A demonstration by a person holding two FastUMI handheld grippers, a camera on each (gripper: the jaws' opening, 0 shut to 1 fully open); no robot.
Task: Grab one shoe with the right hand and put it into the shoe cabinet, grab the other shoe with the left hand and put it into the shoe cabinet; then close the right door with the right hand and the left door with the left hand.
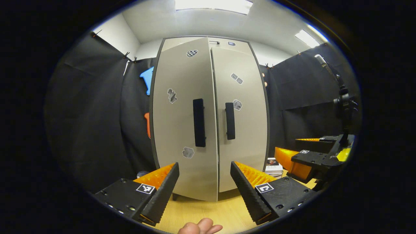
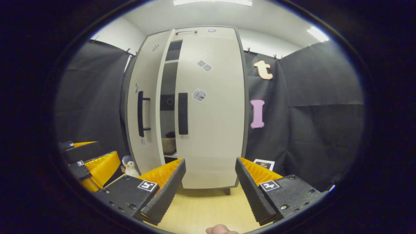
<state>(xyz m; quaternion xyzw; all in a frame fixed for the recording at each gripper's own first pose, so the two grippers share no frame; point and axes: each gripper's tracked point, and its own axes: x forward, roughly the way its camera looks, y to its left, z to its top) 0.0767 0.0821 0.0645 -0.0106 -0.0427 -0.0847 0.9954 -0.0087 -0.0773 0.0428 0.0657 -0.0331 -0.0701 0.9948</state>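
Observation:
The pale shoe cabinet (image 1: 182,97) stands straight ahead. In the left gripper view its right door (image 1: 247,130) is closed and its left door (image 1: 177,123) stands slightly ajar, each with a dark vertical handle. My left gripper (image 1: 204,169) is open in front of the doors' lower part and holds nothing. In the right gripper view the gap beside the left door (image 2: 144,97) shows shelves and a beige shoe-like shape (image 2: 169,145) on a low shelf. My right gripper (image 2: 210,164) is open and not holding anything, facing the closed right door (image 2: 211,123).
The right gripper (image 1: 312,159) appears off to the right in the left gripper view, and the left gripper (image 2: 94,165) off to the left in the right gripper view. A penguin toy (image 2: 130,166) and small books (image 1: 273,167) sit beside the cabinet. A dark stand (image 1: 344,104) rises at the right.

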